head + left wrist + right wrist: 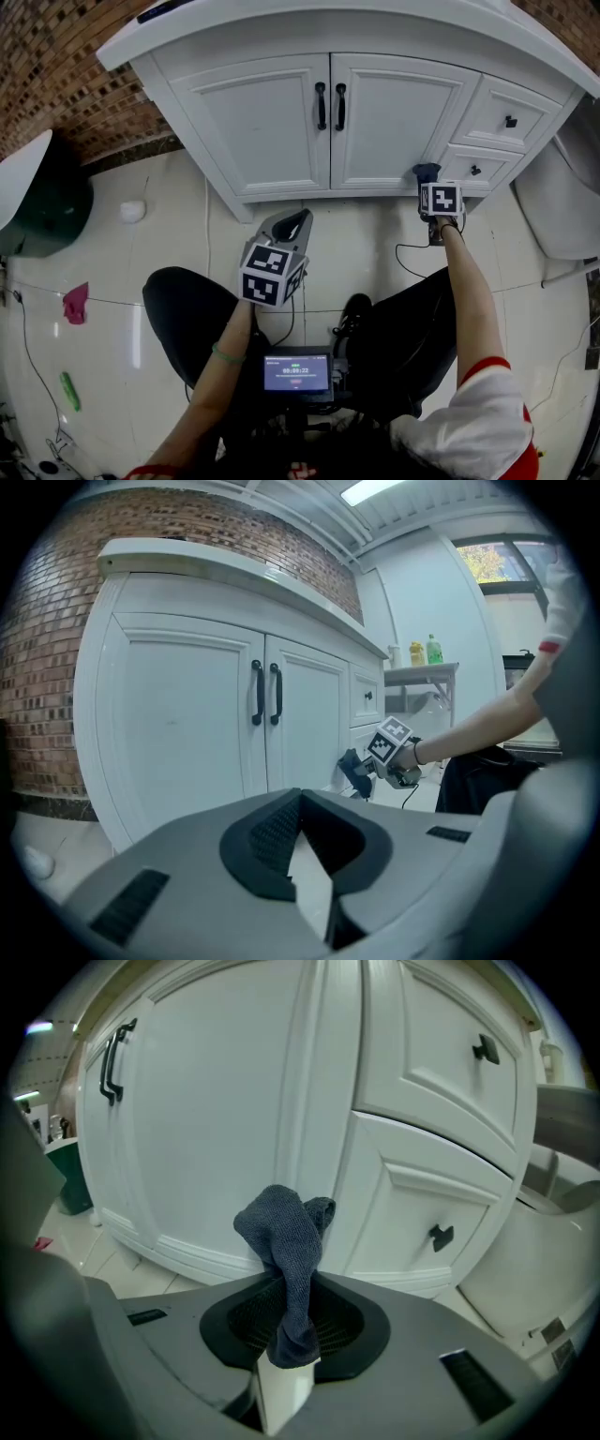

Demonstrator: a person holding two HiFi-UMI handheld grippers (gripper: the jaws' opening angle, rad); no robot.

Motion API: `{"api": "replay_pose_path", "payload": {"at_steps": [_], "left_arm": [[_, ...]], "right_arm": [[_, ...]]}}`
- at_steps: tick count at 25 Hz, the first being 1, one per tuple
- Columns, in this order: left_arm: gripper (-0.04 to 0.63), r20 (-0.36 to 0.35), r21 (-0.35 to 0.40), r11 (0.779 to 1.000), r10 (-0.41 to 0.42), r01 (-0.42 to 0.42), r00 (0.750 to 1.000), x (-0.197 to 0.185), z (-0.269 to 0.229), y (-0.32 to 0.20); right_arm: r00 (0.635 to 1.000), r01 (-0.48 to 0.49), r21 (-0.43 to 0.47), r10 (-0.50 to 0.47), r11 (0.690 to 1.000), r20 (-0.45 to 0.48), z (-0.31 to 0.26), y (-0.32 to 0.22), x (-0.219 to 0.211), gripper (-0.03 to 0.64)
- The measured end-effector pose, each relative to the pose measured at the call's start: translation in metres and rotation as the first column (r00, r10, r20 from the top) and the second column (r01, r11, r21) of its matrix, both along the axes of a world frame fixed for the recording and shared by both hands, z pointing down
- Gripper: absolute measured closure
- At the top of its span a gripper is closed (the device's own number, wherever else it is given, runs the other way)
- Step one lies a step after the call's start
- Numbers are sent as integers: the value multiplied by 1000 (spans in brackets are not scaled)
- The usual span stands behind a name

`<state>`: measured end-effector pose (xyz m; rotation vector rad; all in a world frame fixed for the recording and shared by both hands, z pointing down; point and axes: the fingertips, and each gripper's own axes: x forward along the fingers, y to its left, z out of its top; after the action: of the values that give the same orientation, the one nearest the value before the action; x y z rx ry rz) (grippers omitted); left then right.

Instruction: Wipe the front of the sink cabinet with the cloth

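Left gripper (292, 223) hangs over the floor (370, 246), jaws pressed together, empty; right gripper (292, 1321) pinches the dark blue cloth (284, 1237) at the sink cabinet (234, 1129) front, beside the lower drawer (441, 1213)

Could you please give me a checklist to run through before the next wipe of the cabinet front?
1. Cloth clamped in right tongs: ok.
2. Cloth touching cabinet: cannot tell.
3. Left tongs empty, shut, away from cabinet: ok.
4. Doors closed: ok.
5. Lower drawer knob clear of cloth: ok.
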<state>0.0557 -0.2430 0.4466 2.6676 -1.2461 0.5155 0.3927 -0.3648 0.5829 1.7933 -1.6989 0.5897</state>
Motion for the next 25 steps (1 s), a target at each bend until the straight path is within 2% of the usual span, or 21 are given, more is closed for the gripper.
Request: {"api": "replay_pose_path", "payload": {"at_steps": [5, 10, 14, 17, 21, 25], "left_arm": [[560, 3, -4, 1000, 4, -4, 1000, 5, 2, 0], [560, -9, -14, 1000, 2, -2, 1000, 9, 7, 0], [560, -13, -25, 1000, 1, -2, 1000, 9, 15, -2], [560, -14, -28, 1000, -3, 3, 1000, 5, 19, -5], [560, -17, -30, 999, -26, 26, 1000, -6, 23, -12], [560, -22, -45, 998, -35, 34, 999, -15, 30, -16]], "right_arm": [[996, -88, -9, 88, 996, -12, 10, 11, 33, 543], [1000, -21, -22, 21, 1000, 10, 13, 11, 8, 543], [995, 103, -24, -103, 994, -1, 15, 3, -36, 543], [974, 225, -25, -225, 974, 9, 17, 1, -85, 543], [912, 410, -22, -409, 912, 20, 23, -1, -170, 543], [856, 514, 5, -514, 858, 56, 36, -8, -242, 543]]}}
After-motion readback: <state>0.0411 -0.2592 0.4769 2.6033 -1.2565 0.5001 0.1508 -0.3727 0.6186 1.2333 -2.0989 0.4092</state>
